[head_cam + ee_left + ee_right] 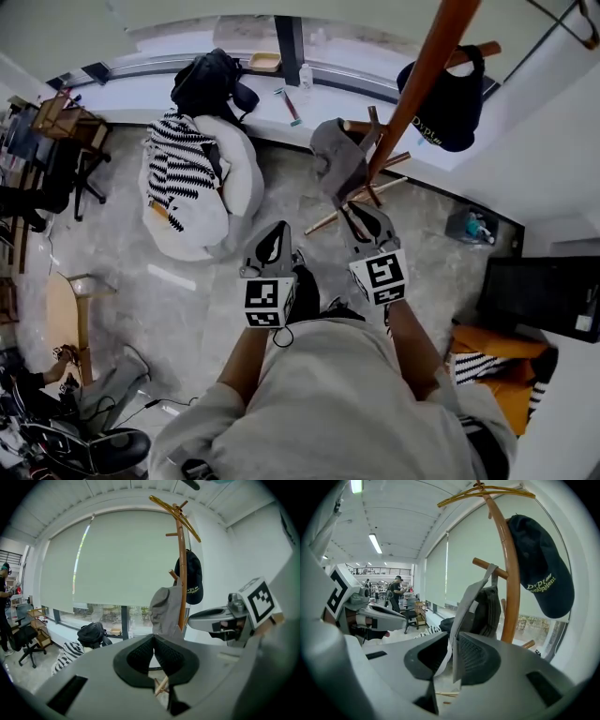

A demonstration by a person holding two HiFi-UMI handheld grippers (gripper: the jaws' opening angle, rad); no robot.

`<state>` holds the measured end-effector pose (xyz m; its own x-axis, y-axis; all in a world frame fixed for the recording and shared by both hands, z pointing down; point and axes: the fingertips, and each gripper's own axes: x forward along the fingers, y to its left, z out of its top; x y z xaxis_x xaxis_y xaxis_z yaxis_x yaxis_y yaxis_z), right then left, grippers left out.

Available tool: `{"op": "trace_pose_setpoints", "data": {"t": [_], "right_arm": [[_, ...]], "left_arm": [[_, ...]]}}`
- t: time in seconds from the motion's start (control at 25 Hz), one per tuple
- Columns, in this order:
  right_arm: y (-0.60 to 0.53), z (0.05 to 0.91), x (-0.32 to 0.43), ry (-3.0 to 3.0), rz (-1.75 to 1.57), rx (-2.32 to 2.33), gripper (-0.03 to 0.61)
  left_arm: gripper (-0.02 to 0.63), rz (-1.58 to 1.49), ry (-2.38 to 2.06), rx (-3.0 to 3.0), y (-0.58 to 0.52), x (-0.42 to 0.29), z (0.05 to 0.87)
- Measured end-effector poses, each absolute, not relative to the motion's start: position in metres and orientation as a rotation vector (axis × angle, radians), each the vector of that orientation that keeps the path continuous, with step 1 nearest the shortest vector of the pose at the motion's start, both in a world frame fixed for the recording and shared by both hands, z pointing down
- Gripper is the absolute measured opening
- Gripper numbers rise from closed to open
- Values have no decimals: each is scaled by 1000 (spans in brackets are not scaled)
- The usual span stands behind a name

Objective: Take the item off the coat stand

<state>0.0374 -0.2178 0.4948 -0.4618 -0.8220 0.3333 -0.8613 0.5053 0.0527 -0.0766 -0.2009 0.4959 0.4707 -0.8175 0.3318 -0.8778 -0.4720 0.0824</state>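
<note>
Strap (465, 605) hangs loose between right gripper (453, 638) jaws, near pole (513, 597).

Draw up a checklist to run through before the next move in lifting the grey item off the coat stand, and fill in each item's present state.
1. The strap of the grey item runs between the right gripper's jaws: ok.
2. Pads pressing firmly on that strap: cannot tell.
3. Item lifted off its peg: not ok, the strap hangs from it.
4. The left gripper is free to help: ok, shut on nothing.
5. The black cap is out of the way: probably ok, it hangs on the other side of the pole.
</note>
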Motion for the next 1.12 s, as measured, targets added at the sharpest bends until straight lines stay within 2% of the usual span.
{"op": "trace_pose_setpoints", "data": {"t": [0.08, 0.48, 0.88, 0.96, 1.04, 1.12], "right_arm": [[-225, 497, 36, -2437, 183, 1396, 81], [-254, 516, 24, -2446, 267, 1321, 124], [-268, 527, 13, -2452, 281, 1287, 129], [-269, 528, 14, -2448, 280, 1292, 121], [-269, 524, 15, -2450, 257, 1311, 41], [-268, 518, 14, -2463, 223, 1305, 28]], "left_arm": [[8, 362, -1457, 2478, -208, -76, 497], [8, 366, -1482, 2443, -231, -85, 502], [8, 381, -1527, 2423, -234, -93, 502], [8, 379, -1538, 2417, -234, -96, 502], [9, 376, -1549, 2414, -233, -98, 500], [9, 370, -1556, 2412, -232, -100, 499]]}}
